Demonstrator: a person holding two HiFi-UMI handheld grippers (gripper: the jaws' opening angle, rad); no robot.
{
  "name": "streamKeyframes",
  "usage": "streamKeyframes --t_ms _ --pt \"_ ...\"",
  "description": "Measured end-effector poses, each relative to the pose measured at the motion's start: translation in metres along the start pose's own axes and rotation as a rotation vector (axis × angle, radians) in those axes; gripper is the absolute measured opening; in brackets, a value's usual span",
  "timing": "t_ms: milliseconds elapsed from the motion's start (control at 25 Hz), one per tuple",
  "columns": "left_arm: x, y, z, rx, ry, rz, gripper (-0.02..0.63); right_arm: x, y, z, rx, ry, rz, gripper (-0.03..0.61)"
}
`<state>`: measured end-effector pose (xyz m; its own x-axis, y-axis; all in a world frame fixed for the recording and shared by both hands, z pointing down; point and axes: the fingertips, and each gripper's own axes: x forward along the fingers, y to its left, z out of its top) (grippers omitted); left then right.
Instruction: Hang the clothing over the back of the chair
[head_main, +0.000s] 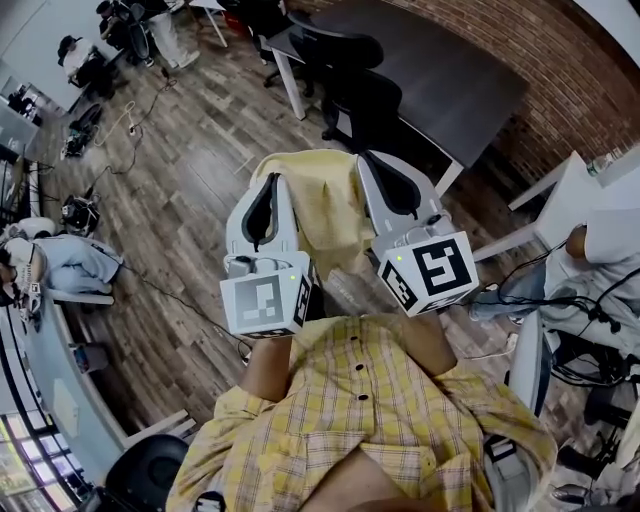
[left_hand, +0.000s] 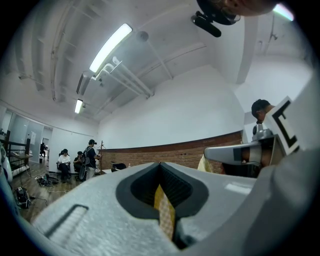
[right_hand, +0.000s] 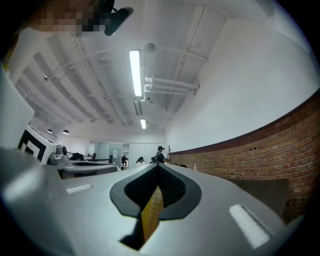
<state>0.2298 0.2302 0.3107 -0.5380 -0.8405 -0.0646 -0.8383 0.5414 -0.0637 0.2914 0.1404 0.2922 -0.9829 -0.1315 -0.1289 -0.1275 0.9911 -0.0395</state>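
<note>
A yellow checked garment (head_main: 318, 205) hangs between my two grippers, which I hold raised and pointing upward. My left gripper (head_main: 270, 182) is shut on one edge of it. A strip of the cloth (left_hand: 165, 212) shows pinched between the jaws in the left gripper view. My right gripper (head_main: 374, 160) is shut on the other edge, with a fold of cloth (right_hand: 151, 212) clamped in its jaws. A black office chair (head_main: 365, 105) stands beyond the garment, beside a dark table (head_main: 450, 70). The person holding the grippers wears a similar yellow plaid shirt (head_main: 360, 420).
A second black chair (head_main: 335, 45) sits behind the first. On the right a seated person (head_main: 590, 255) is at a white desk (head_main: 570, 195). More people (left_hand: 75, 161) stand far off. Cables (head_main: 130, 120) trail over the wood floor, and a brick wall (right_hand: 260, 155) runs along one side.
</note>
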Motion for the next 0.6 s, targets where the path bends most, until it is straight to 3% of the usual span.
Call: streamKeyframes --t_ms 600 --pt "0.128 0.076 -0.011 -0.019 -0.042 -0.077 0.003 0.133 -0.041 -0.014 -0.047 0.009 -0.06 0.008"
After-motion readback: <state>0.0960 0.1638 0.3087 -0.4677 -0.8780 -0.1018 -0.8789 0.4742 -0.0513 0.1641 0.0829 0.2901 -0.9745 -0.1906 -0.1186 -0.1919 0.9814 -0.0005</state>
